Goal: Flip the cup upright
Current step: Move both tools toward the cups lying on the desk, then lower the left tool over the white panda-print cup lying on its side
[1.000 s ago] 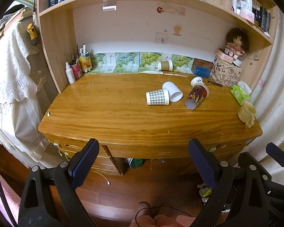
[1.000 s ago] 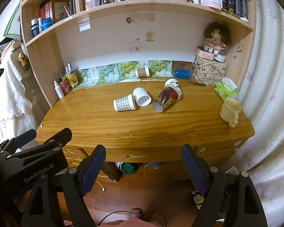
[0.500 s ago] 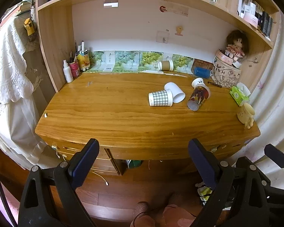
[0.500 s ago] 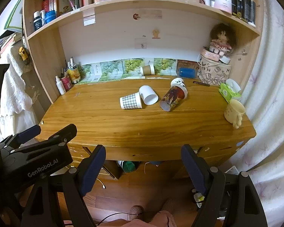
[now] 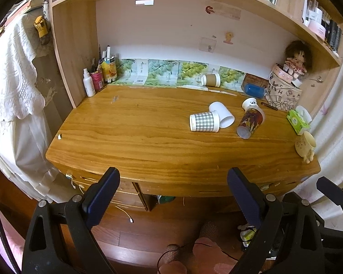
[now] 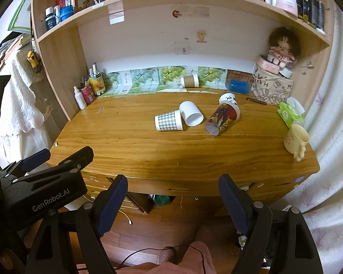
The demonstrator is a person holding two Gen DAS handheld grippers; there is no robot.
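Observation:
Several paper cups lie on their sides on the wooden desk (image 5: pixel 130 137): a grey checked cup (image 5: pixel 204 121) (image 6: pixel 168 120), a plain white cup (image 5: pixel 222 114) (image 6: pixel 191 113) touching it, a colourful printed cup (image 5: pixel 250 121) (image 6: pixel 223 119), and a brown cup (image 5: pixel 210 80) (image 6: pixel 189 81) at the back. My left gripper (image 5: pixel 173 189) is open and empty, well short of the desk's front edge. My right gripper (image 6: pixel 172 191) is open and empty, also in front of the desk.
A cream mug (image 6: pixel 296 139) stands upright at the desk's right edge, beside a green tissue pack (image 6: pixel 289 112). A doll on a patterned box (image 6: pixel 274 84) is at back right. Bottles and pens (image 5: pixel 98 77) stand at back left. Shelves hang above; drawers sit below.
Both grippers have moved a little closer to the desk and slightly up. The cups have not moved. Both grippers stay open.

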